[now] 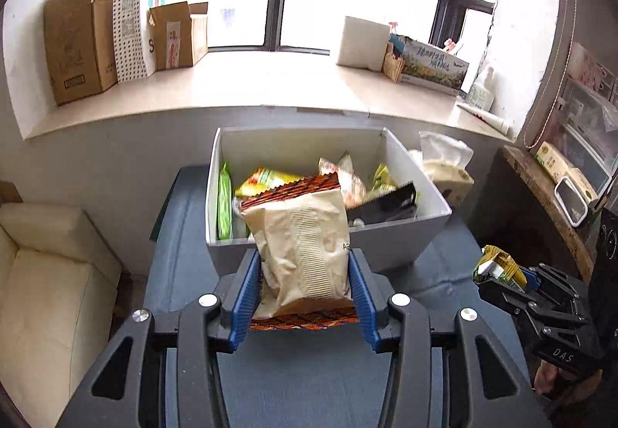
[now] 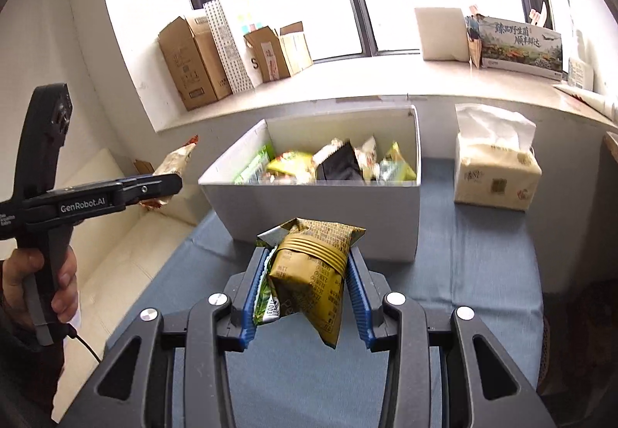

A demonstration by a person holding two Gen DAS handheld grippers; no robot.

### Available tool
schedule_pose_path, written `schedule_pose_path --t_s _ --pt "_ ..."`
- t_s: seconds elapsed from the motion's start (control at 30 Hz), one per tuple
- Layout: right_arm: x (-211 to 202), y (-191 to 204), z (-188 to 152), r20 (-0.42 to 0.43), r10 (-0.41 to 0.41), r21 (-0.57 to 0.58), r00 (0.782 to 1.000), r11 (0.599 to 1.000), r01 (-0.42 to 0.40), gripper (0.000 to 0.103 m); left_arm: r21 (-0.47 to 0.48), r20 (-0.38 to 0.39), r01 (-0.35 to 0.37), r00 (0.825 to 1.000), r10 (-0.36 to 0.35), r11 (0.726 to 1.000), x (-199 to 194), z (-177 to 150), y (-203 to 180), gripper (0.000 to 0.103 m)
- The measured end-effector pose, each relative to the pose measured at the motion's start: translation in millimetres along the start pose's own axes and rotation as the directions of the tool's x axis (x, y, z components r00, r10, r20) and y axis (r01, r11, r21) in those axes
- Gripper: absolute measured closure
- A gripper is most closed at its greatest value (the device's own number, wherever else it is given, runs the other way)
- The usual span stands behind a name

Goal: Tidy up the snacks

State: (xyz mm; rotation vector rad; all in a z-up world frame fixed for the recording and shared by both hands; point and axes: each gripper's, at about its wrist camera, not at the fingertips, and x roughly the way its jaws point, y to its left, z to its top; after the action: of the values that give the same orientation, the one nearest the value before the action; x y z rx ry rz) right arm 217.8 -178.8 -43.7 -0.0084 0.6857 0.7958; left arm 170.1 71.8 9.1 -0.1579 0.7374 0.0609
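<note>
Left wrist view: left gripper (image 1: 305,283) clamped on a beige snack bag (image 1: 303,246) with a red-orange zigzag edge, blue pads pressed against both sides, bag raised upright just in front of the white bin (image 1: 394,238). Bin standing on the blue-grey cloth (image 1: 185,227), holding mixed snack packets: a green one (image 1: 224,204) on edge against the left wall, a yellow one (image 1: 262,179) behind the held bag, a black pack (image 1: 386,204) toward the right. Off to the right, right gripper (image 1: 502,275) pinching a yellow-green packet (image 1: 498,265). Right wrist view: jaws of the right gripper (image 2: 305,292) closed on that olive-gold packet (image 2: 313,273), along with a thin green-and-white wrapper (image 2: 264,296) pressed against the left pad, both held above the cloth (image 2: 483,273) just short of the bin's near wall (image 2: 309,208). Tissue pack (image 2: 496,173) beside the bin on its right, apart from it. Left gripper (image 2: 175,180) seen side-on at the left with its beige bag (image 2: 174,165), a hand (image 2: 46,281) around its handle. Cardboard boxes (image 2: 193,61) on the windowsill (image 2: 347,80) behind.
</note>
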Motion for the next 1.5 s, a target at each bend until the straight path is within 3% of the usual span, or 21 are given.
schedule_pose_path --t_s 0.13,0.23,0.33,0.47,0.5,0.53,0.57,0.6,0.67,0.73,0.77,0.87,1.1,1.2,1.27,1.5 --pt "18 -9 56 0.042 -0.049 -0.022 0.998 0.999 0.050 0.059 0.006 0.006 0.048 0.999 -0.048 0.999 23 50 -1 0.053" --pt "38 -19 96 0.052 -0.068 -0.005 0.996 0.998 0.068 0.059 0.024 0.002 0.036 0.999 -0.036 0.999 50 80 -1 0.053" --pt "59 -20 123 0.055 -0.114 -0.077 0.992 0.990 0.119 0.059 0.014 -0.017 0.046 0.999 -0.046 0.999 77 96 1 0.053" --pt "93 -35 149 0.016 -0.161 -0.088 0.987 0.983 0.161 0.057 0.009 -0.027 0.065 0.998 -0.065 0.998 104 103 3 0.049" --pt "102 -41 153 0.014 -0.173 -0.077 0.985 0.982 0.174 0.051 0.010 -0.037 0.073 0.997 -0.073 0.997 110 104 4 0.046" --pt "110 -50 156 0.006 -0.175 -0.057 0.985 0.983 0.175 0.029 0.016 -0.052 0.068 0.996 -0.067 0.998 115 104 4 0.029" --pt "118 -58 159 -0.011 -0.174 -0.042 0.985 0.984 0.173 0.017 0.023 -0.062 0.048 0.997 -0.046 0.999 120 104 4 0.004" --pt "123 -65 159 -0.022 -0.191 -0.025 0.981 0.981 0.191 0.007 0.026 -0.055 0.033 0.998 -0.031 0.999 121 103 5 0.000" --pt "126 -77 158 -0.038 -0.200 0.019 0.979 0.980 0.200 0.007 0.032 -0.047 0.044 0.998 -0.043 0.999 120 99 9 0.000" --pt "126 -84 152 -0.069 -0.143 0.062 0.987 0.987 0.147 0.000 0.029 -0.042 0.039 0.998 -0.037 0.999 118 96 12 0.000" --pt "125 -85 148 -0.082 -0.127 0.063 0.989 0.989 0.132 0.000 0.030 -0.042 0.039 0.998 -0.038 0.999 118 95 12 0.000" --pt "117 -77 138 -0.070 -0.179 0.025 0.981 0.983 0.182 0.000 0.054 -0.036 0.017 0.999 -0.015 0.998 114 92 6 0.000" --pt "87 -57 133 0.000 -0.247 0.005 0.969 0.969 0.247 0.000 0.120 0.055 -0.025 0.998 0.018 0.992 79 86 -21 0.000" --pt "70 -42 130 0.034 -0.242 -0.048 0.970 0.969 0.244 0.000 0.120 0.112 -0.015 0.994 0.002 0.993 52 80 -27 0.000" --pt "56 -33 124 0.079 -0.272 -0.068 0.959 0.958 0.277 0.000 0.119 0.149 0.004 0.989 -0.022 0.993 33 76 -29 0.000" --pt "1 6 97 0.135 -0.210 -0.131 0.968 0.965 0.228 0.000 0.094 0.198 0.002 0.980 -0.020 0.996 -38 39 -30 0.000"
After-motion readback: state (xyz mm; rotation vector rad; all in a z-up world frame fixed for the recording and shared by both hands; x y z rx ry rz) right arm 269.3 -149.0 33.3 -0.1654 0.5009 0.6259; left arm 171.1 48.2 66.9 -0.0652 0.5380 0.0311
